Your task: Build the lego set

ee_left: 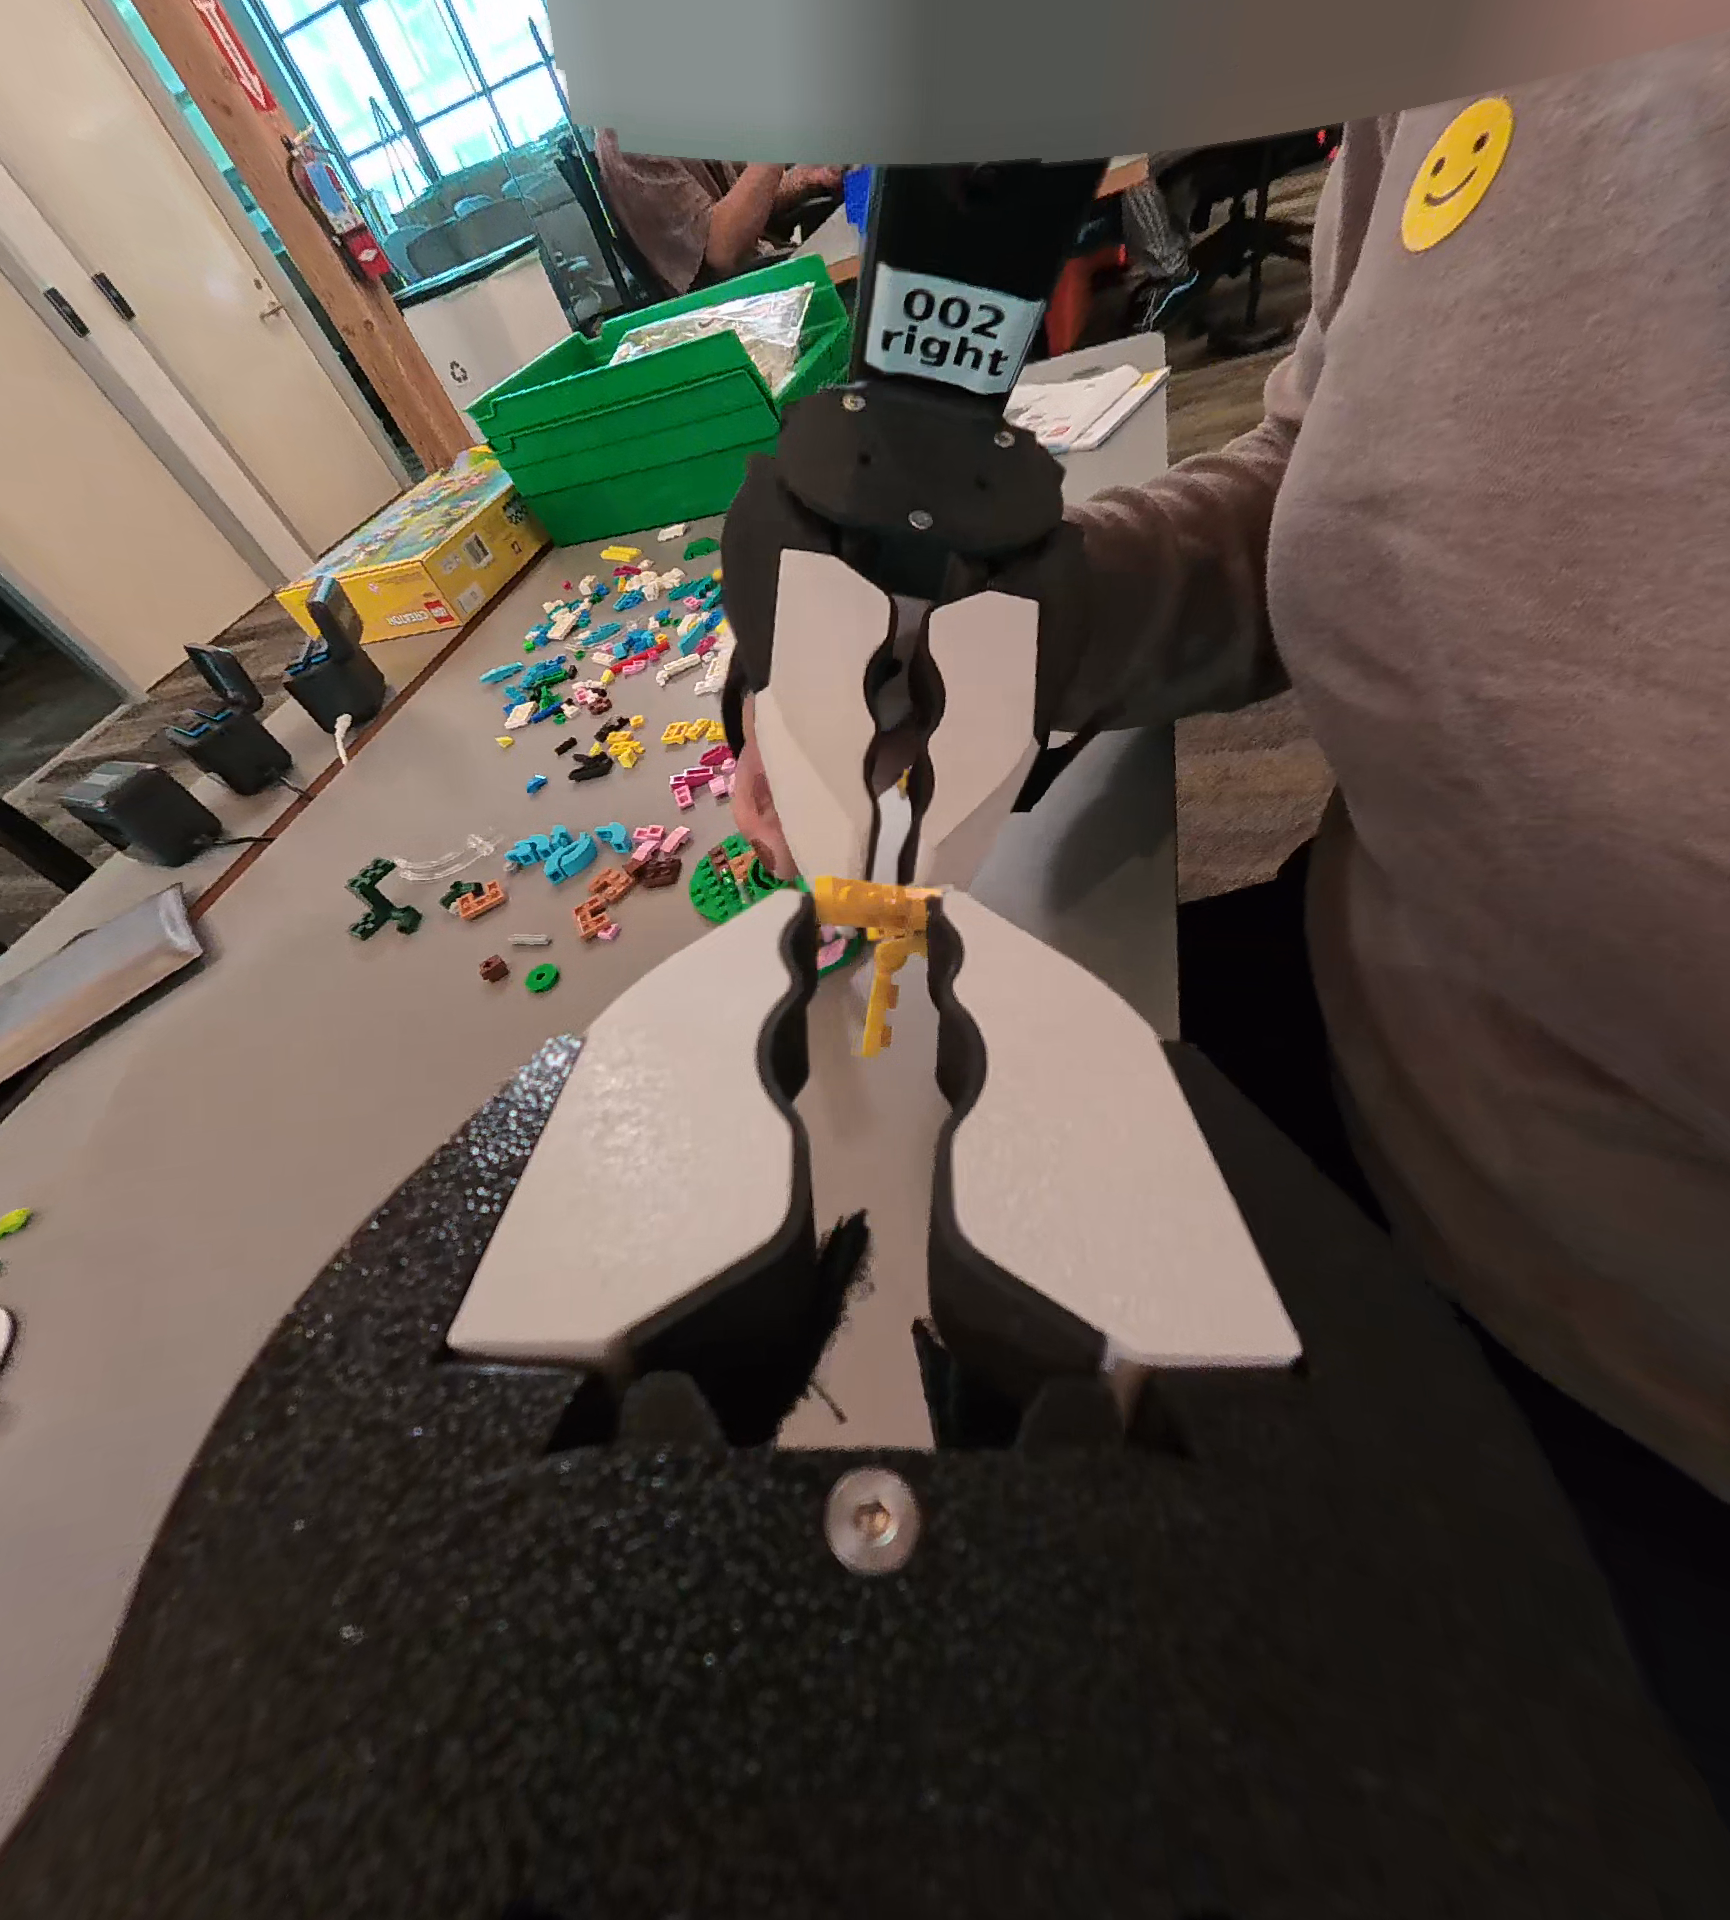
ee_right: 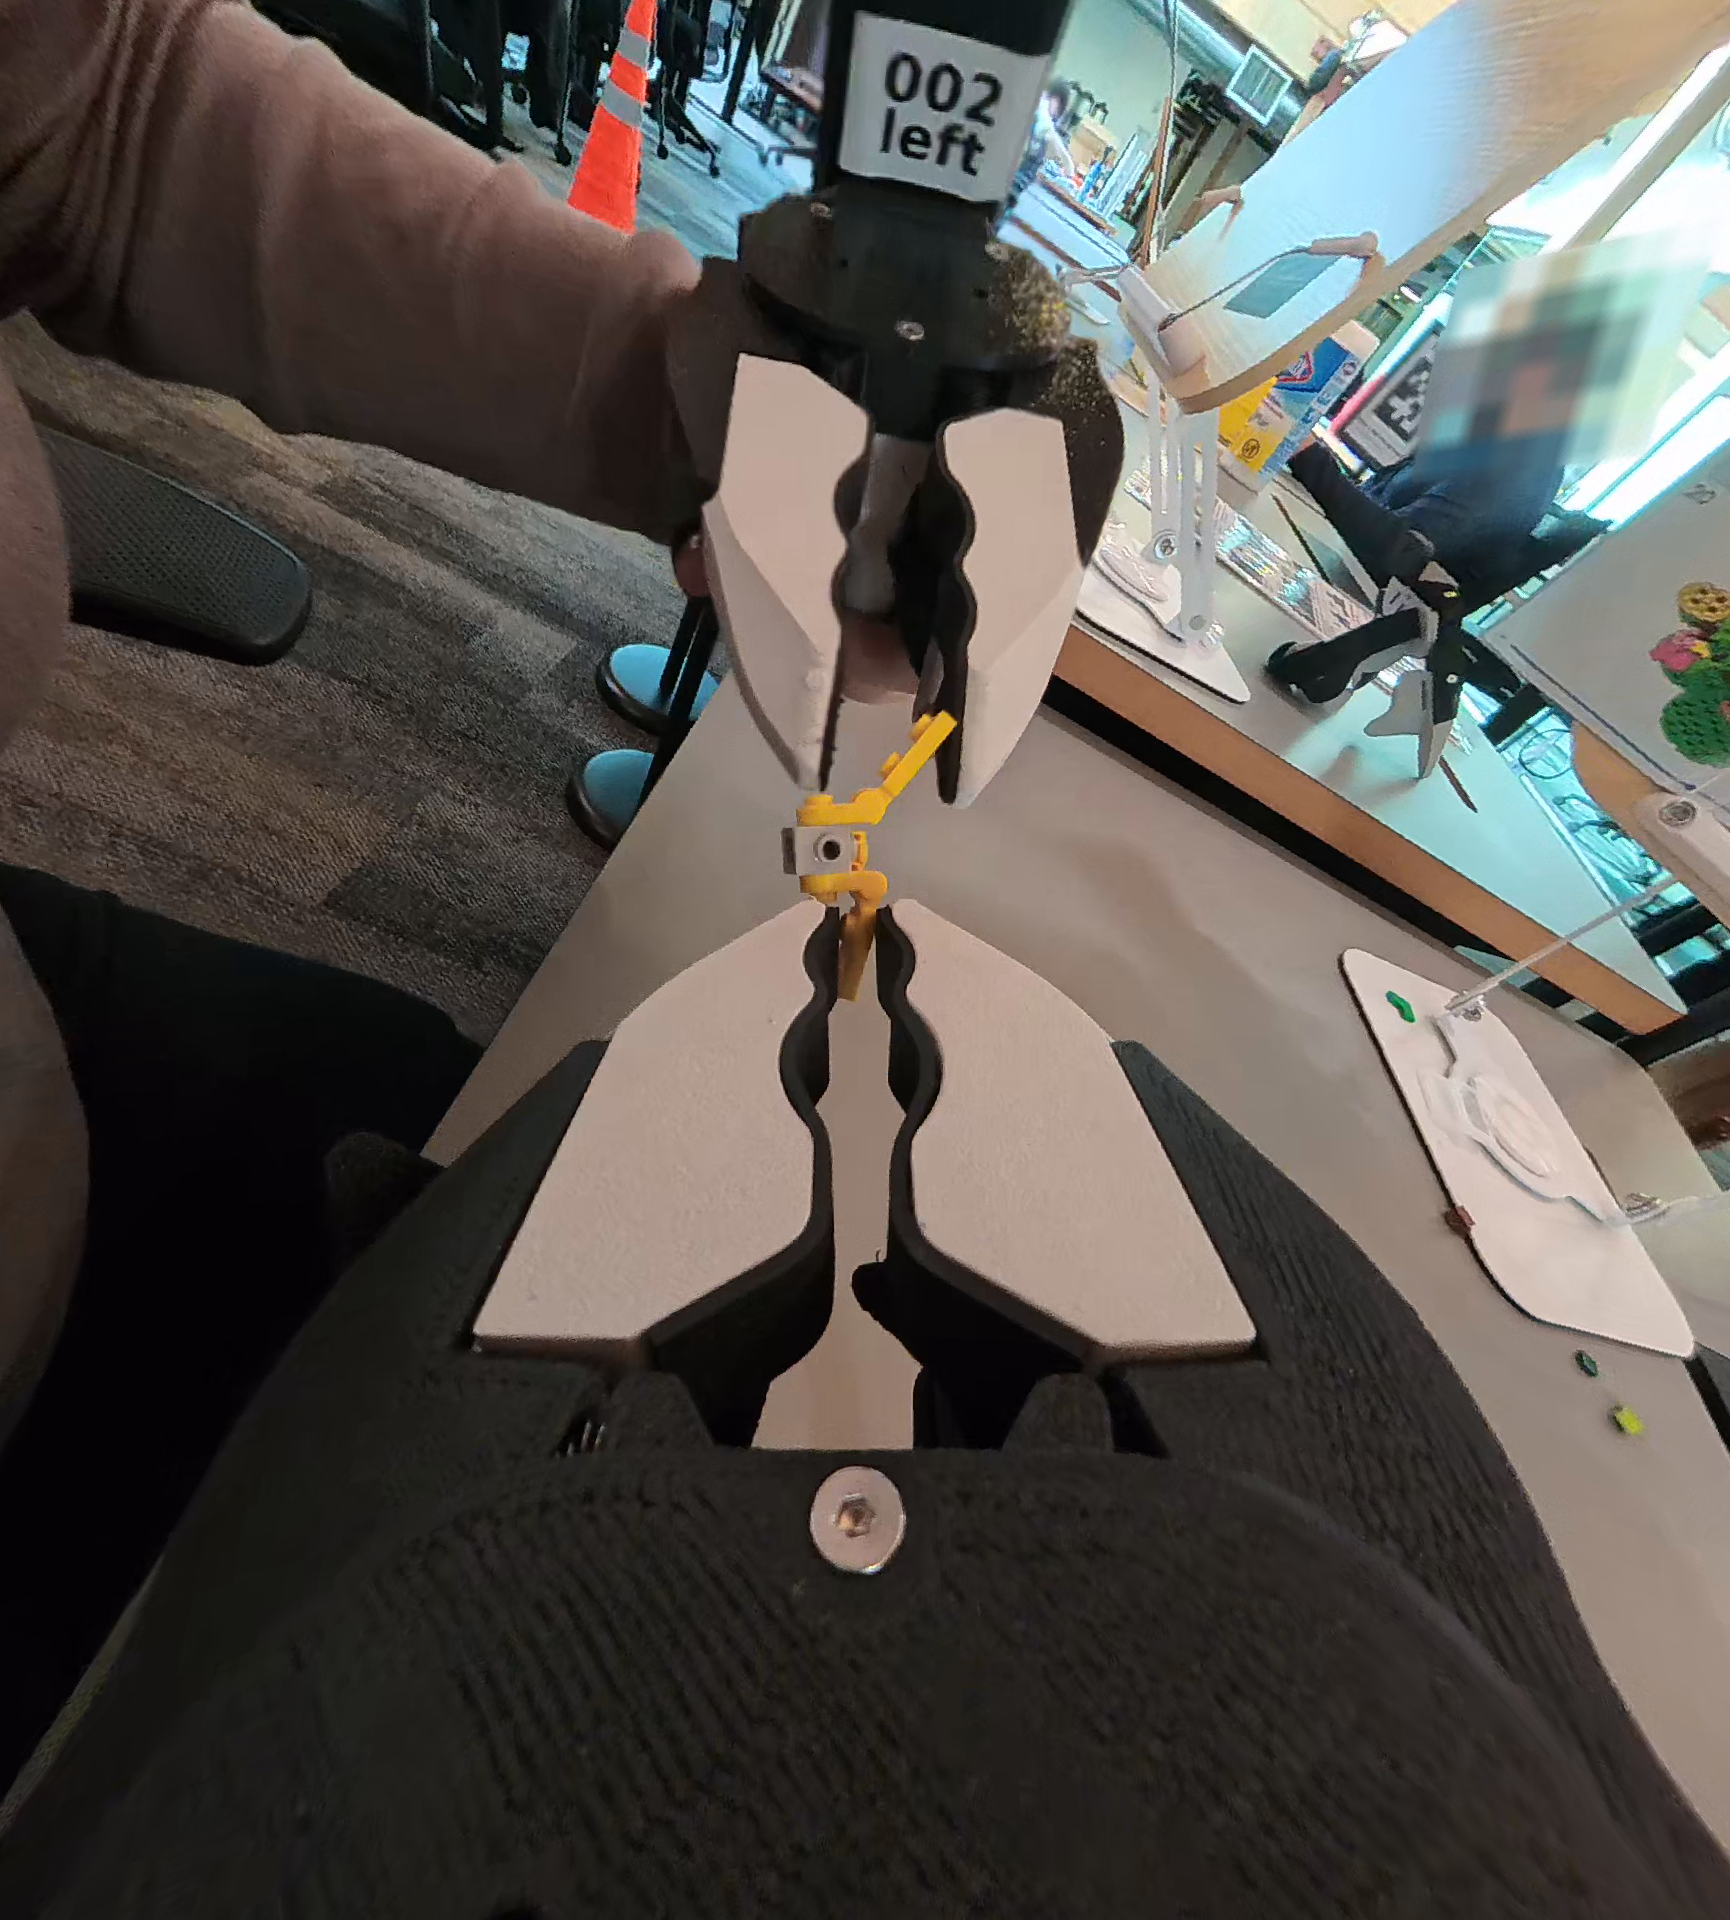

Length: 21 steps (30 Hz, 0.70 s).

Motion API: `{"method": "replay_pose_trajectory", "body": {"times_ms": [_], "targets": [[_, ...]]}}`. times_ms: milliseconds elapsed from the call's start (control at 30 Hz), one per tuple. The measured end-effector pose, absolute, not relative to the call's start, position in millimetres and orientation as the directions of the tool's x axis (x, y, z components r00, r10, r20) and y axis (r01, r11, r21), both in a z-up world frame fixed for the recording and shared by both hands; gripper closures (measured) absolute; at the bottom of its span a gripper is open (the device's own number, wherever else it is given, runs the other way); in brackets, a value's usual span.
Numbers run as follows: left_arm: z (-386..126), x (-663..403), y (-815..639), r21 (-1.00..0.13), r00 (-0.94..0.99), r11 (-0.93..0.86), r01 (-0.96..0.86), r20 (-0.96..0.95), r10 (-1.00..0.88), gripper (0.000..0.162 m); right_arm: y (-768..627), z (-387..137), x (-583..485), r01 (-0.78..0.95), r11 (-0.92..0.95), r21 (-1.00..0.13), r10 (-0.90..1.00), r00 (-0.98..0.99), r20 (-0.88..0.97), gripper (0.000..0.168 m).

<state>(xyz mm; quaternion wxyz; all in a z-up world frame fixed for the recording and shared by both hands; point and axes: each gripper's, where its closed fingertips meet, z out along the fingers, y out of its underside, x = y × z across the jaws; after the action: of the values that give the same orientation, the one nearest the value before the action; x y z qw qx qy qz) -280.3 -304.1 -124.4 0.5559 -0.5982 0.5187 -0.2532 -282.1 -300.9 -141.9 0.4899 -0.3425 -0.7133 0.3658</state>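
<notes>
Nearest to me, the left gripper [ee_left: 866, 909] has its white, wavy-edged fingers parted, tips closed only as far as the yellow piece [ee_left: 876, 935] they pinch; one yellow arm of it hangs down into the gap. Facing it tip to tip, the right gripper [ee_right: 856, 914] is nearly closed and clamps the same piece [ee_right: 845, 883] from the other side. From my right camera I see a small grey block [ee_right: 819, 850] with a round hole on the piece, between the two sets of tips.

I hold the piece in the air above the near edge of the grey table [ee_left: 341, 1049], with bare tabletop beneath it. Beyond the piece, loose bricks [ee_left: 622, 665] lie scattered, a round green plate [ee_left: 726, 878] just behind it, then a yellow box [ee_left: 425, 571] and green bins [ee_left: 653, 436] farther off. A white stand [ee_right: 1526, 1174] sits well to one side.
</notes>
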Motion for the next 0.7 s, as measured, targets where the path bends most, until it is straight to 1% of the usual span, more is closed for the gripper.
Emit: {"method": "replay_pose_trajectory", "body": {"times_ms": [100,200,267,400,533,633,700], "targets": [[-122,-281,-303,-0.943,0.353,0.143,-0.300,-0.249,-0.902,0.150,-302,-143,-283,0.137,0.513,-0.848,0.839,-0.291,0.460,0.164],[-121,-281,-303,-0.946,0.369,0.152,-0.286,-0.255,-0.894,0.151,-301,-144,-285,0.151,0.513,-0.845,0.841,-0.286,0.460,0.164],[-120,-281,-303,-0.936,0.375,0.184,-0.299,-0.293,-0.879,0.152,-301,-145,-286,0.162,0.509,-0.845,0.845,-0.280,0.455,0.164],[-122,-282,-302,-0.876,0.369,0.295,-0.381,-0.437,-0.820,0.157,-294,-147,-289,0.196,0.476,-0.857,0.870,-0.249,0.426,0.165],[-124,-283,-299,-0.798,0.354,0.374,-0.472,-0.560,-0.749,0.157,-291,-150,-291,0.216,0.414,-0.884,0.901,-0.237,0.364,0.165],[-128,-284,-297,-0.770,0.359,0.386,-0.508,-0.597,-0.718,0.157,-289,-154,-292,0.235,0.393,-0.889,0.911,-0.230,0.342,0.165],[-129,-285,-295,-0.780,0.383,0.371,-0.503,-0.587,-0.713,0.156,-288,-155,-292,0.237,0.397,-0.886,0.910,-0.226,0.347,0.165]]}}
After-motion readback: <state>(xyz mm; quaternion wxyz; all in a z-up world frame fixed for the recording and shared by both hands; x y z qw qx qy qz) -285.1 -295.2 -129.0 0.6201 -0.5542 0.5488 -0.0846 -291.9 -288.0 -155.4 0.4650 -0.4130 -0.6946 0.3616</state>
